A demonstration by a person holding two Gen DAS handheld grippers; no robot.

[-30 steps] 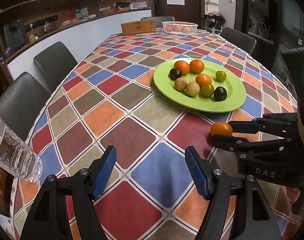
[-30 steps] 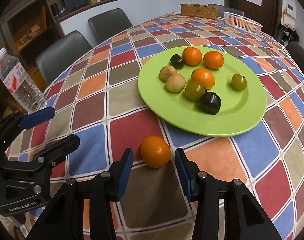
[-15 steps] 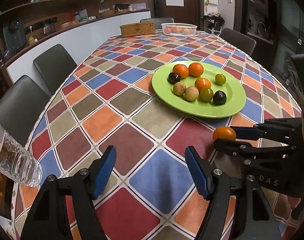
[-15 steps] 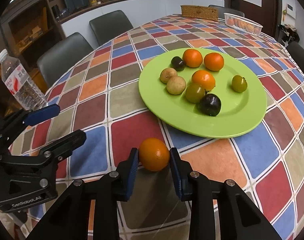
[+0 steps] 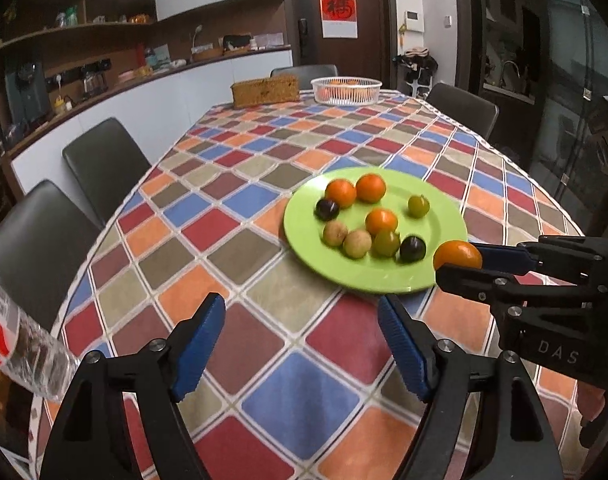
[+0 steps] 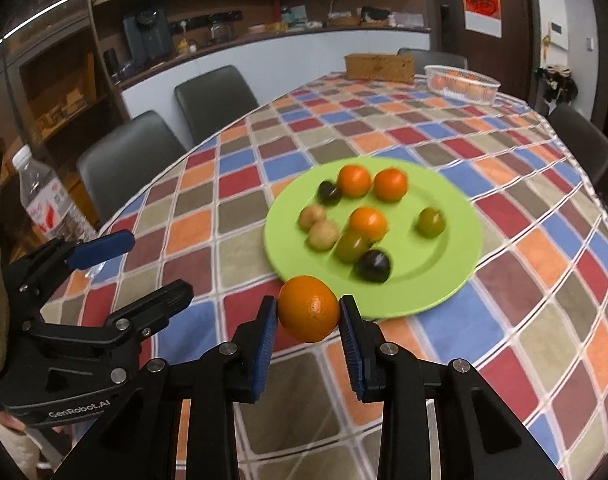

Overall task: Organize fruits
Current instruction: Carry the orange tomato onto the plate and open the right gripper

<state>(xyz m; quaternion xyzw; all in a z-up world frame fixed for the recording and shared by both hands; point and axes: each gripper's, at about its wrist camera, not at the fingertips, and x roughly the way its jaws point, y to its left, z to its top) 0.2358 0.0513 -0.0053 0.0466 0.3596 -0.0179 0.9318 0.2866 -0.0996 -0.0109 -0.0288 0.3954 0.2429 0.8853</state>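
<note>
Just before the green plate (image 6: 460, 276), the right gripper (image 6: 309, 314) clamps an orange (image 6: 309, 307); the left gripper (image 5: 300, 346) gapes apart nearby.

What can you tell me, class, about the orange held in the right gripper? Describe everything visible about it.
The orange is round, bright and glossy, with finely dimpled peel and a small pale mark on its front. The right gripper is shut on it, a blue ribbed pad pressing each side. It looks lifted off the checked tablecloth, at the near edge of the green plate, apart from the fruit lying there. The left wrist view shows it too.
</note>
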